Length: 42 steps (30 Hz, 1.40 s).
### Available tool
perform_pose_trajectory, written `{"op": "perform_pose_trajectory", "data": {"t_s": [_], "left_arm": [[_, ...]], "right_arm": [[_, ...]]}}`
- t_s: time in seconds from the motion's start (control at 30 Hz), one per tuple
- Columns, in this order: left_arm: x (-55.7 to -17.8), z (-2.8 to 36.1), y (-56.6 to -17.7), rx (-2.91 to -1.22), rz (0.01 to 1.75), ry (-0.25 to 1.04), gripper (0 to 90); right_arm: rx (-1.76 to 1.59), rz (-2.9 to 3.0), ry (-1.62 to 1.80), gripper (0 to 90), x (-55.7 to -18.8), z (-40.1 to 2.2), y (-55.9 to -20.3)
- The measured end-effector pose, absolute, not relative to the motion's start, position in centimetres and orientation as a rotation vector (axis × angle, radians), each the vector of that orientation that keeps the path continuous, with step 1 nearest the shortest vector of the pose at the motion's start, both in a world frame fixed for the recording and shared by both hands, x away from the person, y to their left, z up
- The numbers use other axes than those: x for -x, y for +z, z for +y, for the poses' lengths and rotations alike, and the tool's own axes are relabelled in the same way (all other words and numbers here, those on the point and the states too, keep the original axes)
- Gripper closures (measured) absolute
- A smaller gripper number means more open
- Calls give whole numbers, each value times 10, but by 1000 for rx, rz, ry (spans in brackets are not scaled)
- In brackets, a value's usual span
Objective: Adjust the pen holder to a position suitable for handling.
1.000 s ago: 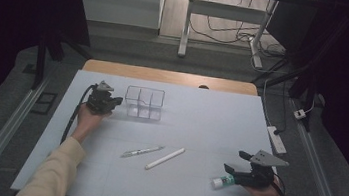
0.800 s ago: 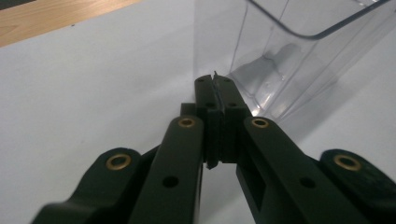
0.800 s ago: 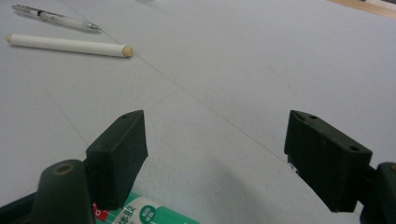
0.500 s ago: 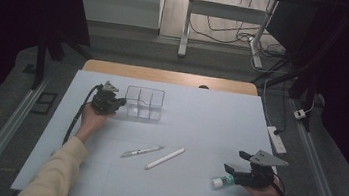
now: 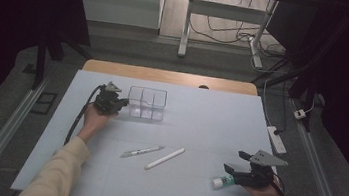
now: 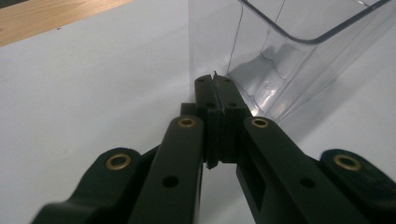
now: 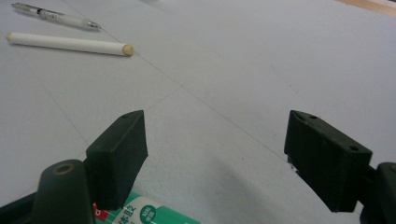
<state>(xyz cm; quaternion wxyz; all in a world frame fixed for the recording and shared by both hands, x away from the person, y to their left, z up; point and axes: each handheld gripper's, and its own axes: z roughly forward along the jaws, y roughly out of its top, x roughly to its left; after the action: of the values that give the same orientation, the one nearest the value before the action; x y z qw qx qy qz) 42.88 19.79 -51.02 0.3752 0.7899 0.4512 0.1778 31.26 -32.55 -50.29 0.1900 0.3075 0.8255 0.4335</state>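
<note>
My left gripper point(image 5: 121, 102) rests on the white table at the back left, jaws shut with nothing visible between them. Its tips point(image 6: 215, 84) sit right at the near corner of a clear plastic divided box point(image 6: 289, 56), seen in the high view as the clear box point(image 5: 147, 103). At the front right my right gripper point(image 5: 235, 162) stands open, its pads point(image 7: 119, 149) wide apart over bare table. A green-and-white glue stick point(image 7: 149, 212) lies on the table under its left jaw, also visible from above as the glue stick point(image 5: 220, 182).
A clear pen point(image 5: 142, 151) and a white stick point(image 5: 165, 158) lie mid-table; the right gripper view has the pen point(image 7: 56, 17) and the white stick point(image 7: 67, 43) at its far left. The table's point(image 5: 209, 122) wooden back edge point(image 5: 170, 76) lies behind the box. A power strip point(image 5: 278, 139) lies beside the right edge.
My left gripper has edged slightly to the right, closer to the clear box. The right gripper and the loose items have stayed put.
</note>
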Motion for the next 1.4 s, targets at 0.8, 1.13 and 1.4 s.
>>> {"op": "perform_pose_trajectory", "data": {"t_s": [0.8, 1.13, 1.4], "left_arm": [[-432, 175, -507, -2055, 1103, 433, 891], [-435, 165, -506, -2069, 1081, 426, 891], [-436, 159, -505, -2075, 1068, 423, 891]], "right_arm": [[-866, 2325, 1213, 208, -313, -325, -504], [-866, 2326, 1210, 208, -313, -324, -504], [-866, 2327, 1210, 208, -313, -324, -504]]}}
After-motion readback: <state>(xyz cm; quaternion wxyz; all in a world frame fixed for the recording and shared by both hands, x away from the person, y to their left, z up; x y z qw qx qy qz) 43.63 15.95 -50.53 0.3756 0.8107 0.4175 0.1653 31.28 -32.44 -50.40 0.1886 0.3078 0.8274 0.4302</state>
